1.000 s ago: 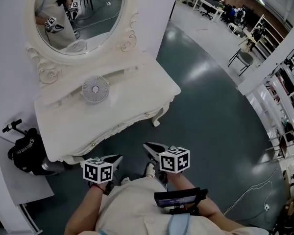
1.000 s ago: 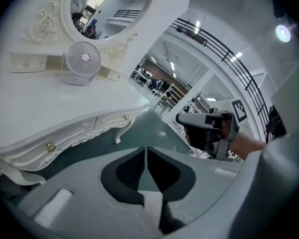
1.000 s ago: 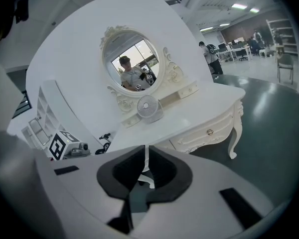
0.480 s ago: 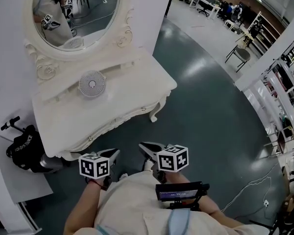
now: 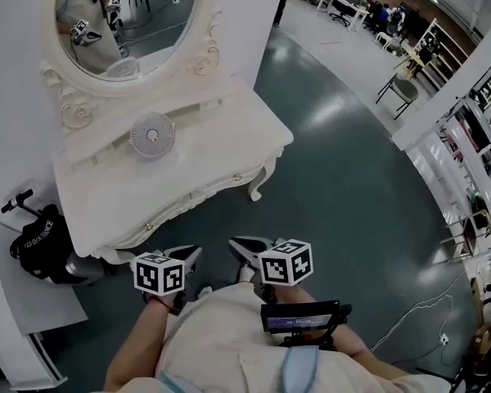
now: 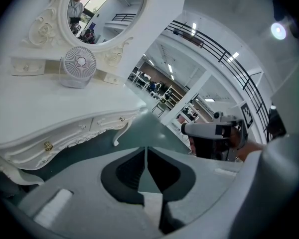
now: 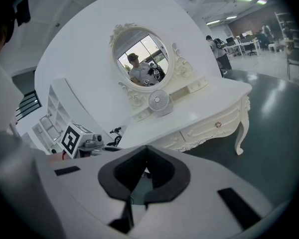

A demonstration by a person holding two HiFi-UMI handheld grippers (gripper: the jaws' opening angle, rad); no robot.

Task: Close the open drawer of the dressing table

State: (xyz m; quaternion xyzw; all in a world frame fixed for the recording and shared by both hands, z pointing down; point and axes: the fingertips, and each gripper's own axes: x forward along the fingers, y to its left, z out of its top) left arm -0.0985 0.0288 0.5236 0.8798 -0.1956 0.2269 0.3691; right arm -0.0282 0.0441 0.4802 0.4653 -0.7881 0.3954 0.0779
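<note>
**While the left gripper (image 6: 147, 152) and the right gripper (image 7: 146, 151) are hanging shut and empty, the dressing table (image 5: 188, 166) is standing ahead with its drawers (image 7: 209, 128) flush**

Seen from the head, both grippers are pointing forward and somewhat downward from the person's waist. They are sitting side by side, each with a marker cube (image 5: 158, 275) riding on top, and the forearms are tucked close to the body. The left jaws are pressing together along a thin seam. The right jaws are closing their last sliver, pads meeting. Nothing is lying between either pair, and neither gripper is touching the furniture, which is standing apart across a strip of floor (image 5: 335, 178).

Compared with a second ago, the table is sitting slightly higher and further left in the head view. The grippers are holding much the same spot at the bottom of that view, and the drawers are looking just as flush.

The table is showing glossy cream-white paint, a curved top and carved scrollwork along its apron. It is also showing small gold knobs (image 5: 237, 177) and a curling leg (image 5: 258, 188). An oval mirror (image 5: 123, 15) in an ornate frame is rising at the back. A round white fan (image 5: 152, 133) is standing on the top beneath it. The floor is gleaming dark green.
</note>
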